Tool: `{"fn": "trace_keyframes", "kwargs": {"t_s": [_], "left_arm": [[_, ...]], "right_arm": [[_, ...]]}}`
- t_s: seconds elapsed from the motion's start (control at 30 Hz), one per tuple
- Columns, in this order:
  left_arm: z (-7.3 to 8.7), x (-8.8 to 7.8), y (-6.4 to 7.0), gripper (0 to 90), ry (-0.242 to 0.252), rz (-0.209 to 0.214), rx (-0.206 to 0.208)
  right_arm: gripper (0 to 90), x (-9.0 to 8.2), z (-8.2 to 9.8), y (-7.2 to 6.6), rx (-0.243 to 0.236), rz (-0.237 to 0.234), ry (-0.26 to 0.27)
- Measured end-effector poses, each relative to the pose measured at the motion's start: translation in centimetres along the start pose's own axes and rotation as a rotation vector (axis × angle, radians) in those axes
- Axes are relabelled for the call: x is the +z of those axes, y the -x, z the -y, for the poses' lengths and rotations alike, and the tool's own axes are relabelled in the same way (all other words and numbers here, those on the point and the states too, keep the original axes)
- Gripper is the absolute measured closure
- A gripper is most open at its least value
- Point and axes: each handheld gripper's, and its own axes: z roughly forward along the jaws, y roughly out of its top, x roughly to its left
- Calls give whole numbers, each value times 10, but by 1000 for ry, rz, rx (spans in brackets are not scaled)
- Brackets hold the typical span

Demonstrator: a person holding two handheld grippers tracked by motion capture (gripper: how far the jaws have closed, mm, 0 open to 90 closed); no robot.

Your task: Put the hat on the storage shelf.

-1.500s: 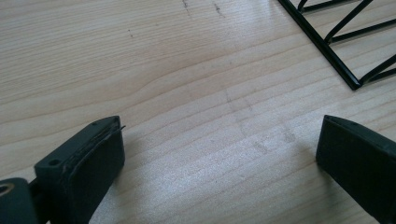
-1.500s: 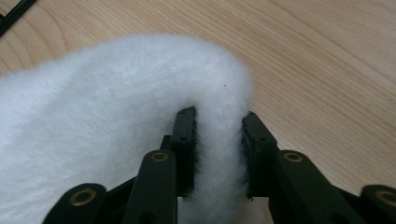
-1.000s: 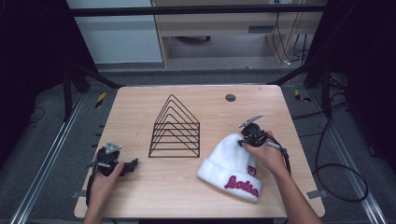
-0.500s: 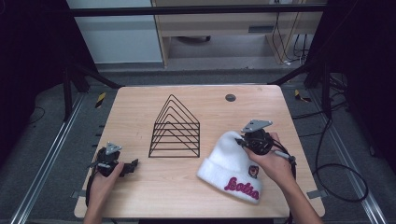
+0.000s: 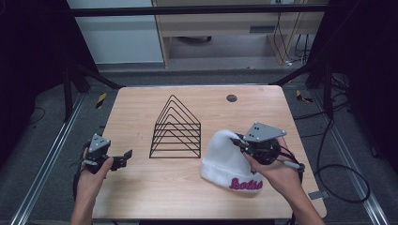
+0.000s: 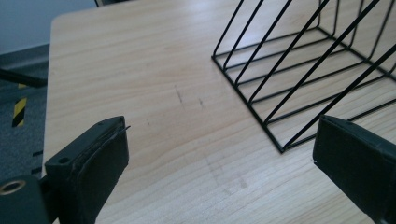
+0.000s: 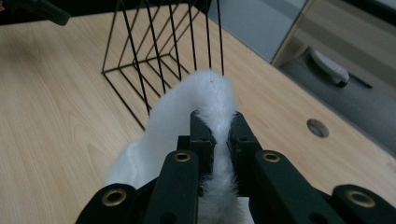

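One white beanie [image 5: 230,161] lies on the counter [image 5: 141,187], just right of one black wire rack [image 5: 177,129]. The right hand-held gripper [image 5: 239,143] pinches the beanie's top between its two jaws. The left hand-held gripper [image 5: 126,157] is wide and holds nothing.

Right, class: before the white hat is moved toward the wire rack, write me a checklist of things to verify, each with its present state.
1. Right gripper pinches a fold of the white hat: ok.
2. Hat fully off the table: not ok, its brim end with the red lettering rests there.
3. Wire rack upright: ok.
4. Rack slots free: ok.
5. Left gripper open, holding nothing: ok.
6. Grip firm enough for lifting: cannot tell.
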Motion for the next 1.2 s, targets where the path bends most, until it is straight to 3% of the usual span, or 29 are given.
{"fn": "trace_keyframes", "kwargs": {"t_s": [0.27,0.43,0.63,0.87,0.97,1.2], "left_arm": [[-29,-18,6,29,40,35,47],[-58,-28,14,28,80,99,62],[-83,-33,27,30,69,103,142],[-101,-36,43,34,88,174,174],[-107,-34,48,38,87,186,195],[-114,-30,57,40,94,225,194]], "right_arm": [[838,-11,-22,7,-48,29,46],[837,-16,-38,27,-33,25,99],[837,-19,-58,35,-36,32,130],[837,-26,-88,42,-50,55,173],[836,-26,-100,45,-47,62,194],[836,-21,-119,51,-33,79,233]]}}
